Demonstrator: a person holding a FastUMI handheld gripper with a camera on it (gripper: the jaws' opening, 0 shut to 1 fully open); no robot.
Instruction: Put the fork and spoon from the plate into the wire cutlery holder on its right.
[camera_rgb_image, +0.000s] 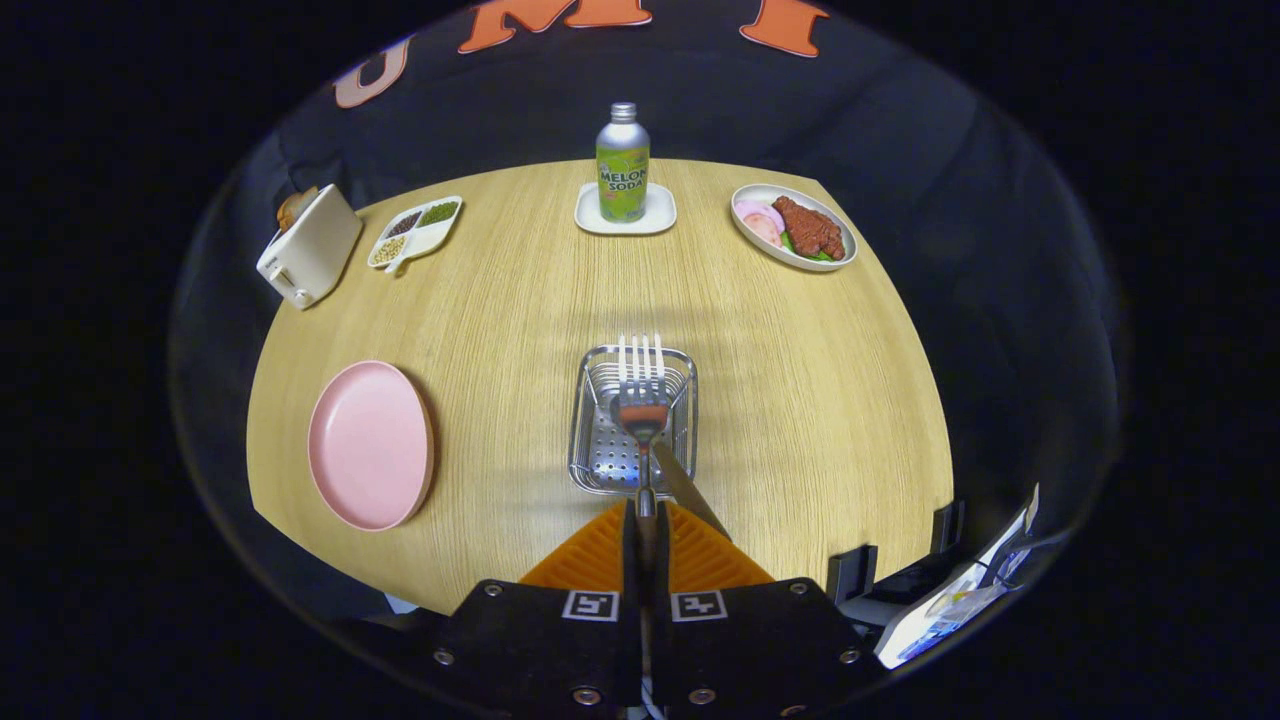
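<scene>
Claw: your gripper (645, 530) has its orange fingers (590, 560) pressed nearly together, clamped on the handle of the fork (640, 385).
Fork: it sticks out straight ahead of the fingers, tines pointing away from you, and hangs over the wire cutlery holder (684, 415).
Spoon: a dark slanted blade-like handle (690, 490) shows just ahead of the fingers, to their right. You could take it for the spoon's handle resting in the holder, but I cannot tell for sure.
Plate: the pink plate (370, 445) lies well off to the left of the claw, with no cutlery on it.
Holder: it sits just beyond the fingertips on the wooden table (500, 320), its perforated floor showing under the fork.
Risk, tipping: the fork lies nearly level, so if you let go now it may bridge the rim and slide out onto the table.
Risk, snagging: the tines may catch the far wire wall as you lower them, dragging the light holder along.
Risk, collision: the slanted handle is near the fingers; brushing it could knock it loose.
</scene>
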